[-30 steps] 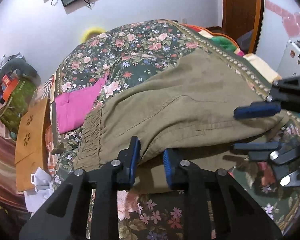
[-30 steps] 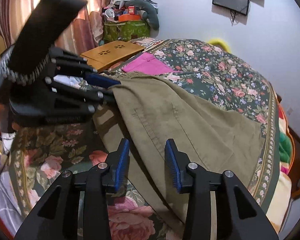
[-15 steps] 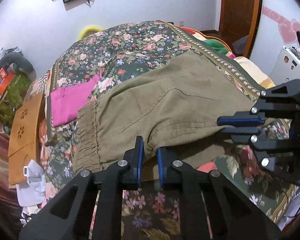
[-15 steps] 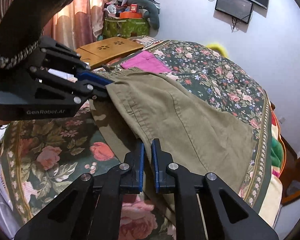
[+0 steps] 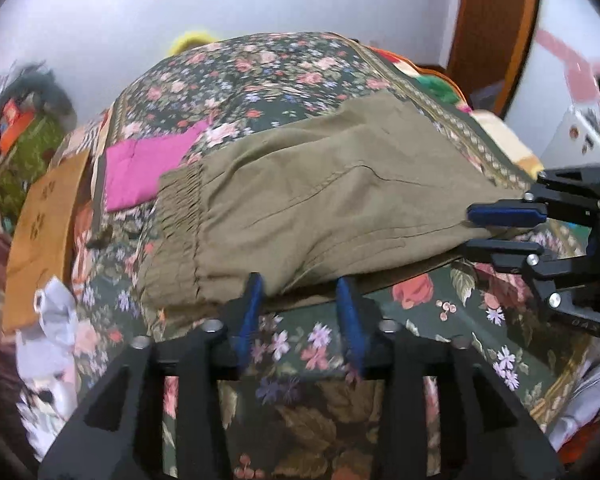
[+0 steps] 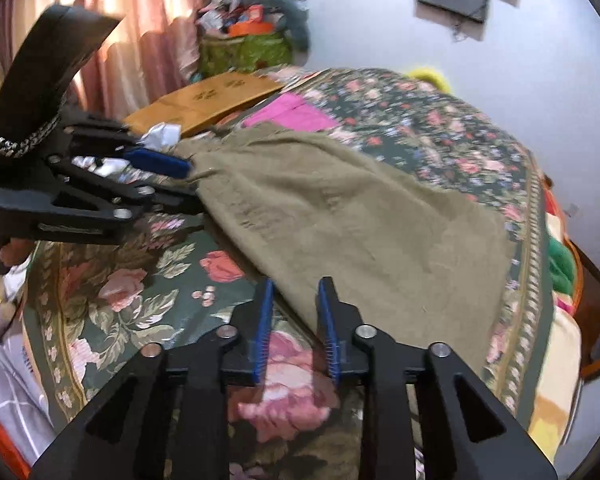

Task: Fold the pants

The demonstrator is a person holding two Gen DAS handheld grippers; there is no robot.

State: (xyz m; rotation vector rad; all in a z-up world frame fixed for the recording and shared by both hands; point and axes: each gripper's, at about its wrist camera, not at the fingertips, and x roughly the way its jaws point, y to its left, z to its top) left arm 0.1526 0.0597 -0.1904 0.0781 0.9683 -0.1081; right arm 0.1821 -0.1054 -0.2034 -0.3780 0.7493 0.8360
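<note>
Olive-green pants (image 5: 300, 208) lie folded over on the floral bedspread (image 5: 300, 352), elastic waistband (image 5: 180, 216) at the left. They also show in the right wrist view (image 6: 360, 216). My left gripper (image 5: 300, 300) is open at the near folded edge, jaws apart and holding nothing. My right gripper (image 6: 294, 304) is open at the near edge of the cloth toward the leg end. Each gripper shows in the other's view: the right one (image 5: 500, 232) and the left one (image 6: 172, 180), both with jaws apart at the pants' edge.
A pink cloth (image 5: 140, 168) lies on the bed beyond the waistband. A wooden board (image 5: 44, 232) and white crumpled cloth (image 5: 52, 320) sit at the bed's left side. A green bag of clutter (image 6: 244, 48), curtains (image 6: 120, 20) and a wooden door (image 5: 496, 24) surround the bed.
Both grippers were shut on the pants' edge half a second ago and have opened, letting the cloth go. Both have drawn back slightly toward the near edge of the bed.
</note>
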